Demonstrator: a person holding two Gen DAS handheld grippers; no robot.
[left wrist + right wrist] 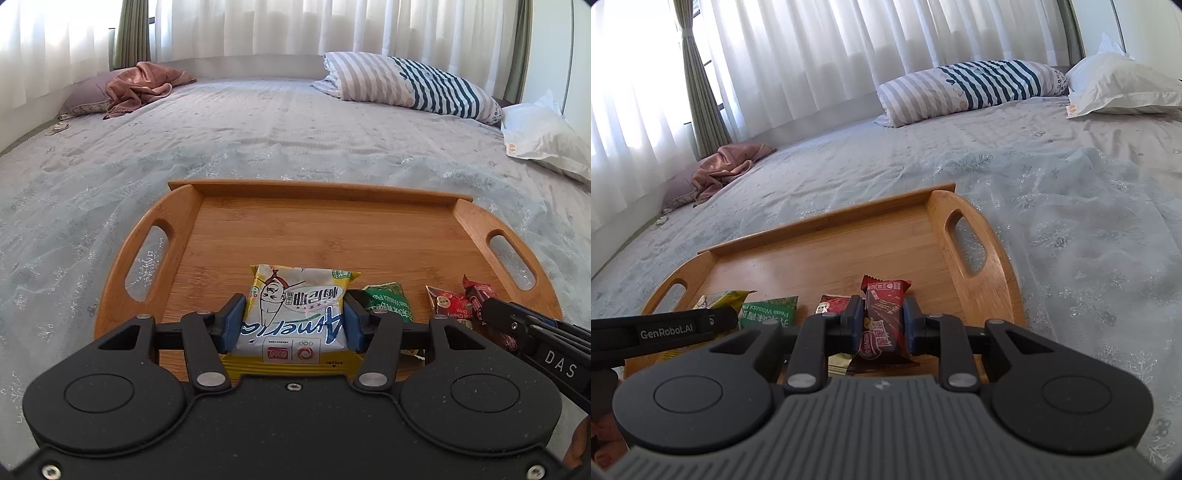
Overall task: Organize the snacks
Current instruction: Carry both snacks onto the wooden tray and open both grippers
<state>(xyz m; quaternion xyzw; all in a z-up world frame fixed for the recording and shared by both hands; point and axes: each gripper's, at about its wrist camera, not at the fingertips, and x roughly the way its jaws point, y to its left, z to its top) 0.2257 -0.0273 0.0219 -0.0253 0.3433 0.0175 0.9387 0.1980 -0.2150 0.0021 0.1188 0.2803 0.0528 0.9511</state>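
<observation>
Sheer white curtains (258, 26) back a wide bed (258, 140) in pale patterned cover, with a striped pillow (410, 85), a white pillow (543, 136) and a crumpled pink cloth (144, 86) at its far side. Seen from the left wrist, a wooden tray (332, 229) with cut-out handles lies on the bed, its far half bare. The left gripper (293, 323) has its blue pads clamped on the sides of a white and yellow snack bag (295, 310) printed with a cartoon figure and blue script that reads "Americ", seen upside down; the bag's front edge reaches over the tray's near part. Just right of it lie a green packet (386, 297) and a red packet (448, 304) with "Drop" legible. At the right edge the other tool's arm bears "DAS". From the right wrist, the right gripper (884, 325) has its fingers pressed close on a dark red wafer bar (884, 317) with a white oval logo, held above the tray's (849, 240) near right part. To its left lie the red packet (833, 304), the green packet (770, 314) reading "Peas Wasabi", and the yellow-edged bag (726, 297). The left tool's arm reads "GenRobot.AI". Open board runs to the tray's raised back rim and right handle, with bare bedcover (1071, 221) beyond.
</observation>
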